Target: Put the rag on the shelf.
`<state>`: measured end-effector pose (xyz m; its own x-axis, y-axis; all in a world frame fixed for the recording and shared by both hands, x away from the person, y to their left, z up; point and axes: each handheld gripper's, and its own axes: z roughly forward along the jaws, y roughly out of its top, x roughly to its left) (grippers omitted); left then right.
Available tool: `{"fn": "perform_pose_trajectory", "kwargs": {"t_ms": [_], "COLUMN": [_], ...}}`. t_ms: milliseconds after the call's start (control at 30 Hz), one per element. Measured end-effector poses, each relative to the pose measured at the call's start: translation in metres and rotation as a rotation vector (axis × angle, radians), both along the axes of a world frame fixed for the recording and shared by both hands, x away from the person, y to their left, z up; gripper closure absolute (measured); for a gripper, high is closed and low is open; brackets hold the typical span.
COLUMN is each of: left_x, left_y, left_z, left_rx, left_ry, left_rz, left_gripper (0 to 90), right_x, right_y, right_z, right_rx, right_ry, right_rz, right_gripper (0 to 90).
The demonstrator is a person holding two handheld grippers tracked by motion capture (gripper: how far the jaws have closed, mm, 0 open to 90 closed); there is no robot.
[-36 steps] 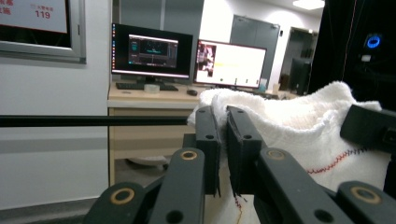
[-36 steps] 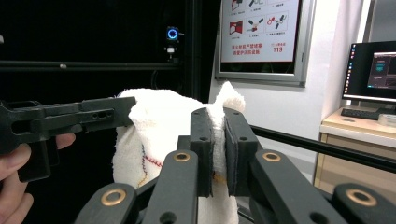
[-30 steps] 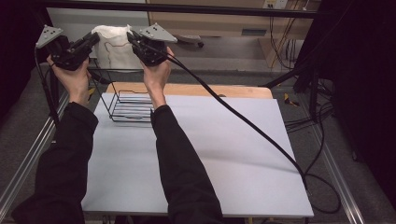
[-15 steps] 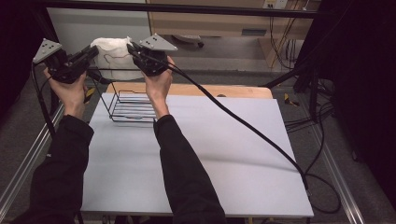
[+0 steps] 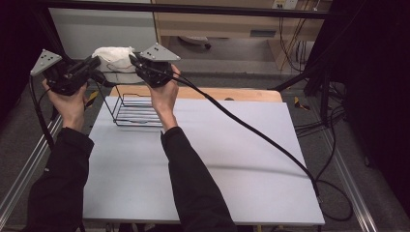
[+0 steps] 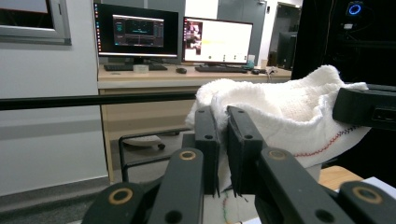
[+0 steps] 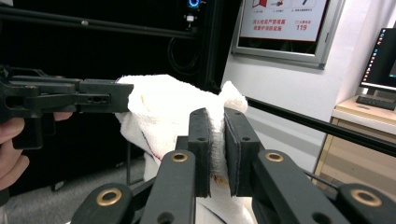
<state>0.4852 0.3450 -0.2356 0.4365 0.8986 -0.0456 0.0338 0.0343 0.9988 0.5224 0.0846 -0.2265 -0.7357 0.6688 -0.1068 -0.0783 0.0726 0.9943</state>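
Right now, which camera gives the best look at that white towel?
The left gripper view: the white towel spreads wide, its red stitching plain, pinched in the jaws. The right gripper view shows it bunched between both grippers. The high view shows it small, held above the wire basket.

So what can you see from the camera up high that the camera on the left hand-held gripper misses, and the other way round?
The high view alone takes in the grey table, the black wire basket standing on it, and the person's dark sleeves.

The left gripper view alone shows two lit monitors on a wooden desk, and red stitching along the cloth's edge.

Both show the white towel held up between the left hand-held gripper and the right hand-held gripper, each pinching a part of it.
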Motion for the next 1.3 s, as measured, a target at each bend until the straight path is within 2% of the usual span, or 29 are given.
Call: {"fn": "perform_pose_trajectory", "kwargs": {"t_ms": [200,300,400,667,867,1100,1300], "left_x": [-0.002,0.003,0.006,-0.005,-0.012,-0.013,-0.015], "left_y": [-0.001,-0.001,-0.003,0.001,0.001,0.0,0.0], "left_z": [-0.003,-0.003,-0.004,-0.01,-0.016,-0.02,-0.024], "left_rx": [0.023,0.017,0.018,0.033,0.049,0.068,0.075], "left_ry": [0.006,0.017,0.019,0.015,0.026,0.038,0.052], "left_rz": [0.0,0.009,0.014,-0.012,-0.019,-0.022,-0.029], "left_gripper": [82.8,82.8,82.9,82.6,82.4,82.3,81.5], "right_x": [-0.003,0.001,0.005,-0.001,-0.006,-0.008,-0.009], "right_y": [0.0,-0.001,-0.002,-0.007,-0.01,-0.015,-0.015], "right_z": [-0.002,-0.004,-0.006,-0.012,-0.016,-0.02,-0.022], "right_rx": [-0.017,0.008,0.008,0.018,0.006,-0.036,-0.059], "right_ry": [0.017,0.032,0.035,0.029,0.044,0.069,0.085], "right_rz": [-0.009,-0.005,-0.014,0.014,0.033,0.048,0.053], "right_gripper": [82.0,82.1,82.1,81.3,80.2,78.2,81.5]}}
